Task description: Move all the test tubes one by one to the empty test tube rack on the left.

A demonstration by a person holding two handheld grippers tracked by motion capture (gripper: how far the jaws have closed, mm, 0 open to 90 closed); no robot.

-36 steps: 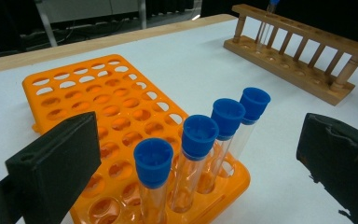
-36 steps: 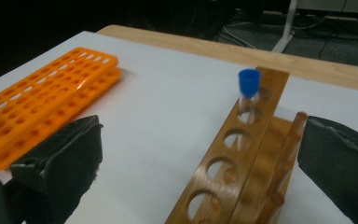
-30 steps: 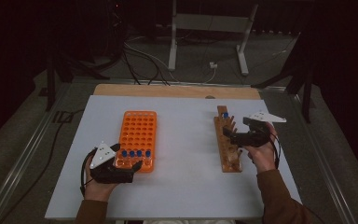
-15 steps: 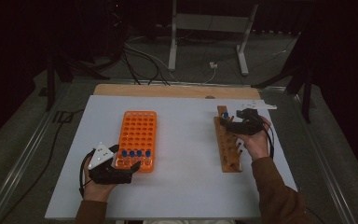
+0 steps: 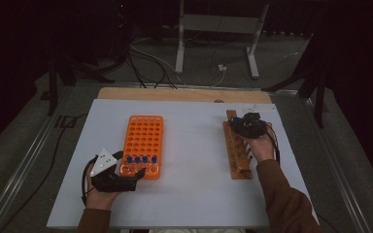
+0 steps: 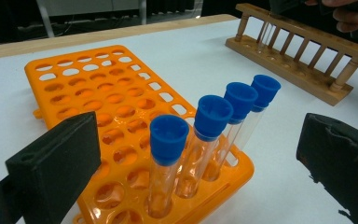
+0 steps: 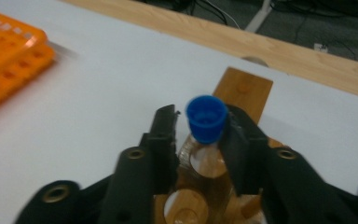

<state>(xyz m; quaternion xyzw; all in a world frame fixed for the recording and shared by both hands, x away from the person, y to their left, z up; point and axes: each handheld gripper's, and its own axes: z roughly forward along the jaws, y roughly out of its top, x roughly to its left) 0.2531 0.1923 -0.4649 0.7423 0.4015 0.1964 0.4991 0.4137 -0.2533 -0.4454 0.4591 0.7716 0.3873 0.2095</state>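
An orange tube rack (image 5: 143,138) lies left of centre, with several blue-capped test tubes (image 6: 212,116) in its near row. My left gripper (image 5: 126,178) sits at the rack's near left corner. It is open, and in the left gripper view its jaws stand wide on either side of that row. A wooden rack (image 5: 237,148) lies to the right. My right gripper (image 5: 247,125) hovers over its far end, shut on a blue-capped test tube (image 7: 206,119) that stands upright above a hole of the wooden rack (image 7: 242,86).
The white table top (image 5: 194,145) has a wooden strip (image 5: 184,94) along its far edge. Beyond it are cables and a metal stand (image 5: 218,29) on the dark floor. A wide bare stretch separates the two racks.
My right gripper has moved along the wooden rack from its middle to its far end and turned downward with the tube. The left gripper has stayed at the orange rack.
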